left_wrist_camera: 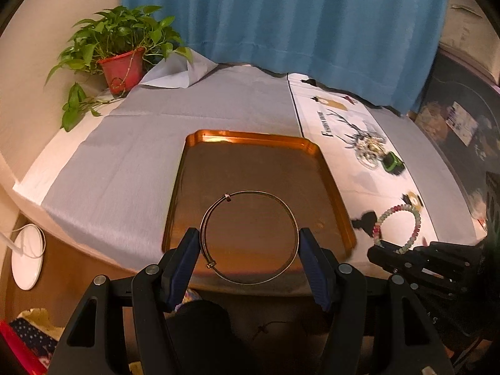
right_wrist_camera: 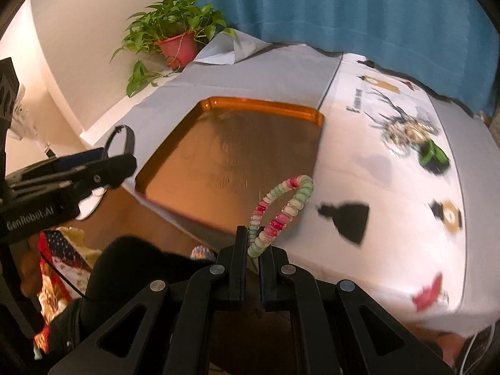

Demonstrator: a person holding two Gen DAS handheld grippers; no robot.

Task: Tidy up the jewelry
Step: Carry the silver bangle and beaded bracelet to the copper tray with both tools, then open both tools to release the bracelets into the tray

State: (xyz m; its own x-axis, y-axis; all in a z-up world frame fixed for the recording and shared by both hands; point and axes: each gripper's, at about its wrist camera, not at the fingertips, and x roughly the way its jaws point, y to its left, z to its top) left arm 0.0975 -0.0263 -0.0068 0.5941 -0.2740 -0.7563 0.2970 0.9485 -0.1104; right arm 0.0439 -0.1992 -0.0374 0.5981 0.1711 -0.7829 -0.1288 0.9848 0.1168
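My left gripper [left_wrist_camera: 249, 243] is shut on a thin metal hoop bangle [left_wrist_camera: 250, 192], its wide-set fingers pressing the hoop's two sides, above the near end of an orange tray [left_wrist_camera: 250, 136]. My right gripper [right_wrist_camera: 253, 243] is shut on a pink, green and white beaded bracelet [right_wrist_camera: 282, 198], held upright above the table's near edge beside the tray [right_wrist_camera: 262, 106]. The bracelet [left_wrist_camera: 398, 218] and right gripper [left_wrist_camera: 393, 254] also show at the right of the left wrist view. The left gripper [right_wrist_camera: 106, 162] with the bangle [right_wrist_camera: 120, 140] shows at the left of the right wrist view.
The table has a grey cloth [left_wrist_camera: 134, 143] and a white printed cloth [right_wrist_camera: 390, 162]. A small green and black object [left_wrist_camera: 392, 163] and a jewelry cluster [left_wrist_camera: 372, 150] lie on the print. A potted plant [left_wrist_camera: 120, 50] stands far left. Blue curtain [left_wrist_camera: 281, 15] behind.
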